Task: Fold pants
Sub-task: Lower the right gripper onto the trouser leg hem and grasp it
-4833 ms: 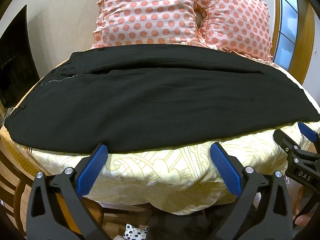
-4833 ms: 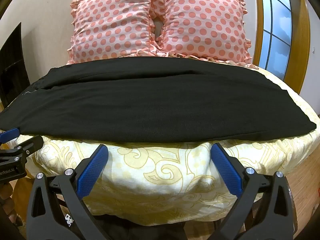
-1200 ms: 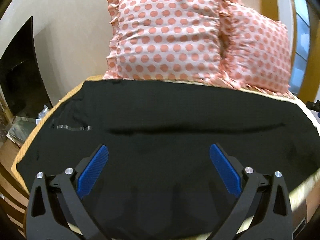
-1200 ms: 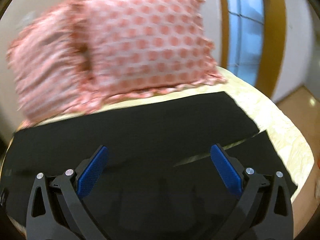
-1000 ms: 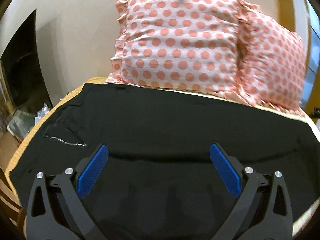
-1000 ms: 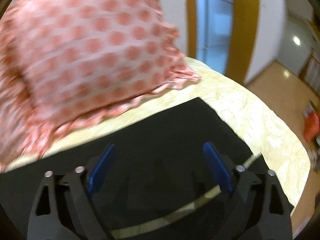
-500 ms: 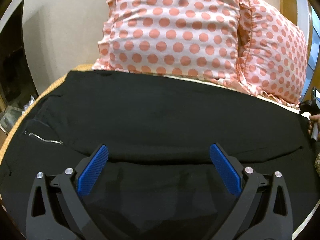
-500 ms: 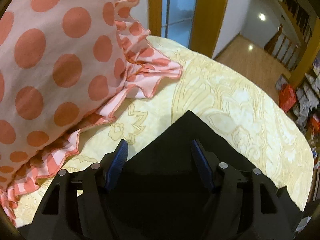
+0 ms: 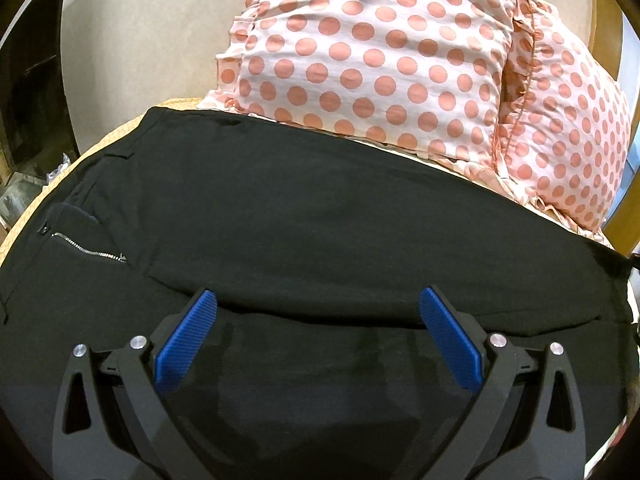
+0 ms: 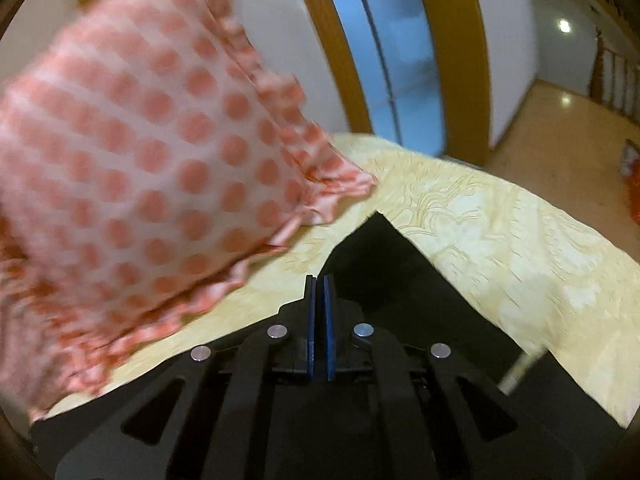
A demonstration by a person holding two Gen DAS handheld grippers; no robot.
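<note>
Black pants (image 9: pixel 320 232) lie flat across the bed, folded lengthwise, with the zipper (image 9: pixel 86 250) at the left. My left gripper (image 9: pixel 318 332) is open, low over the middle of the pants near the fold edge, holding nothing. In the right wrist view the far hem corner of the pants (image 10: pixel 384 256) rises to a point on the yellow bedspread (image 10: pixel 500 240). My right gripper (image 10: pixel 319 292) is shut on the pants leg end just behind that corner.
Two pink polka-dot pillows (image 9: pixel 380 52) stand against the wall just behind the pants; one shows blurred in the right wrist view (image 10: pixel 140 160). A wood-framed window (image 10: pixel 384 52) and open floor (image 10: pixel 560 128) lie beyond the bed's right side.
My right gripper has swung to the far hem corner and closed on the pants there. My left gripper has moved forward over the pants and stays open.
</note>
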